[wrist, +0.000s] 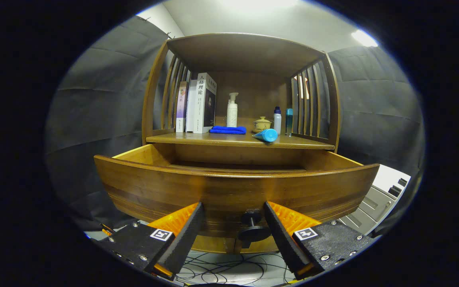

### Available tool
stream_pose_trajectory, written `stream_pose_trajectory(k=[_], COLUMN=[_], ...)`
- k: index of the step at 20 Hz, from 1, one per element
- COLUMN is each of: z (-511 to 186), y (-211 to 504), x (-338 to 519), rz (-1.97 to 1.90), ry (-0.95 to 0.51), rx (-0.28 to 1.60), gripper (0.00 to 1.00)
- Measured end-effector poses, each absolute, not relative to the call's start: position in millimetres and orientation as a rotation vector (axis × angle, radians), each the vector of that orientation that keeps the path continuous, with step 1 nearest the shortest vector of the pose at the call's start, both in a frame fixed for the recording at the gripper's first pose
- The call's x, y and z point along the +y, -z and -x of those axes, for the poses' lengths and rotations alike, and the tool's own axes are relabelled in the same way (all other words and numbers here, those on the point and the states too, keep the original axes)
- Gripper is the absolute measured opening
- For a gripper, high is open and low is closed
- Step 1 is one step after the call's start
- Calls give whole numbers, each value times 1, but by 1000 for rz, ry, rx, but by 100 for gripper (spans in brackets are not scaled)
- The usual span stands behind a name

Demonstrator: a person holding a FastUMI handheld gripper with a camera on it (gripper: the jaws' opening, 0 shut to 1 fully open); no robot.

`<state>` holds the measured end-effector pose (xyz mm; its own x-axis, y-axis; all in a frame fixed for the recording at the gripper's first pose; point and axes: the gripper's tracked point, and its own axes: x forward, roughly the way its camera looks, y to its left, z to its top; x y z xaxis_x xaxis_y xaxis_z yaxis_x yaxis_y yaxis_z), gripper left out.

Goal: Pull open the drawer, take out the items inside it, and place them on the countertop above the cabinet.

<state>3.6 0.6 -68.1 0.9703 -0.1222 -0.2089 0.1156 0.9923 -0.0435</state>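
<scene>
A wooden cabinet's drawer [229,187] stands pulled out toward me, its curved front right before the fingers. Its dark round knob [253,229] sits between the two fingers, touched by neither. My gripper [233,209] is open, one finger on each side of the knob. The drawer's inside is hidden behind its front panel. Above the drawer is the countertop [197,138], where a blue tube [266,135] lies near the front edge and a folded blue cloth [228,130] lies further back.
On the countertop stand several books [197,104] at the left, a white pump bottle [232,111], a small yellow lidded cup [261,123] and two slim bottles [283,120]. A slatted hutch [313,99] roofs it. Cables [229,269] lie on the floor below.
</scene>
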Motion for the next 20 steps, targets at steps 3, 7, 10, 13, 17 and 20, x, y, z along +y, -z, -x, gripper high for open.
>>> stream_pose_trajectory(k=[3, 7, 10, 13, 17, 20], z=[-17, -37, -52, -63, -82, -97], y=[61, 64, 65, 64, 65, 67], x=[-2, -7, -9, -11, -16, -18], rz=[32, 27, 21, 22, 24, 33], ry=[115, 118, 118, 113, 100, 99], rx=[193, 201, 217, 209, 206, 211], gripper=[95, 95, 95, 95, 95, 95])
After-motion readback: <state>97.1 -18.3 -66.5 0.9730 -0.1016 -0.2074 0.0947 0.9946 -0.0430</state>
